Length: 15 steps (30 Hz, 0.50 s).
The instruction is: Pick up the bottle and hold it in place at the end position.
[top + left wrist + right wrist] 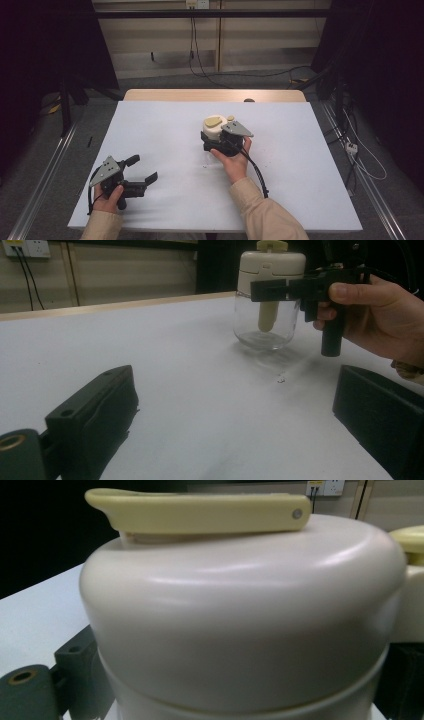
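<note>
A table (165, 125) runs from the near edge toward a far wall. A jar (216, 131) stands upright on it, slightly right of centre. The right gripper (220, 141) sits on the jar's near side, its 2 jaws on either side of it. The left gripper (141, 169) rests at the near left, well apart from the jar, its jaws spread toward it.

cream jar lid (240, 630), pale yellow lever (200, 512), clear glass jar (265, 325), white table cover (165, 130), black claws (135, 172)
</note>
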Motion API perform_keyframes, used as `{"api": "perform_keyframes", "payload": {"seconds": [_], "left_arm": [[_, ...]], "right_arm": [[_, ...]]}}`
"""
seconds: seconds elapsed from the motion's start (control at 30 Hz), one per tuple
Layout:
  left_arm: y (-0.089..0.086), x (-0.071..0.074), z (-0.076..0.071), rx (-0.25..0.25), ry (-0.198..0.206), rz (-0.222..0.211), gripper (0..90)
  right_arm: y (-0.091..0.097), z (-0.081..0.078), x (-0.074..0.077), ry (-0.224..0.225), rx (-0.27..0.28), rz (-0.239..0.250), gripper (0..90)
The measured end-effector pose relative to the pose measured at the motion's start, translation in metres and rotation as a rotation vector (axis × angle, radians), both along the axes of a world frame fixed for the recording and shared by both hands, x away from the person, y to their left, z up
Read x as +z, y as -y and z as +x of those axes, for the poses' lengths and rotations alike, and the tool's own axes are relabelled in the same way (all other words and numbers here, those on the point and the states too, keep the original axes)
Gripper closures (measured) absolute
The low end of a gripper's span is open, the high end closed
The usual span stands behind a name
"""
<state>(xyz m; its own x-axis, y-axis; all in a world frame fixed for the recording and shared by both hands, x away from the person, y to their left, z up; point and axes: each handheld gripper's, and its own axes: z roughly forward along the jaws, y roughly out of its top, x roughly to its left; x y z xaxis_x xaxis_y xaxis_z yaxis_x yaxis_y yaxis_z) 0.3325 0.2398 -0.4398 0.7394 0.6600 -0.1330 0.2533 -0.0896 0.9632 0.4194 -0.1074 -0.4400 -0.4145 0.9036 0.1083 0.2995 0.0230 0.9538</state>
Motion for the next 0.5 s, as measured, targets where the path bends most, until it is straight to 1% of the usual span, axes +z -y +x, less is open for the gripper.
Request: {"api": "perform_keyframes", "payload": {"seconds": [0.13, 0.23, 0.5], "left_arm": [[0.0002, 0.0, 0.0002, -0.003, 0.0, 0.0, 3.6], [0.0003, 0.0, 0.0004, -0.003, -0.001, 0.0, 3.6], [0.0009, -0.0002, 0.0006, -0.006, -0.003, -0.004, 3.6]], "right_arm": [[0.0008, 0.0018, -0.0018, -0.005, -0.007, -0.005, 6.3], [0.0017, 0.0029, -0.0031, -0.011, -0.013, 0.0, 6.3], [0.0015, 0.0058, -0.0058, -0.011, -0.015, 0.0, 6.3]]}}
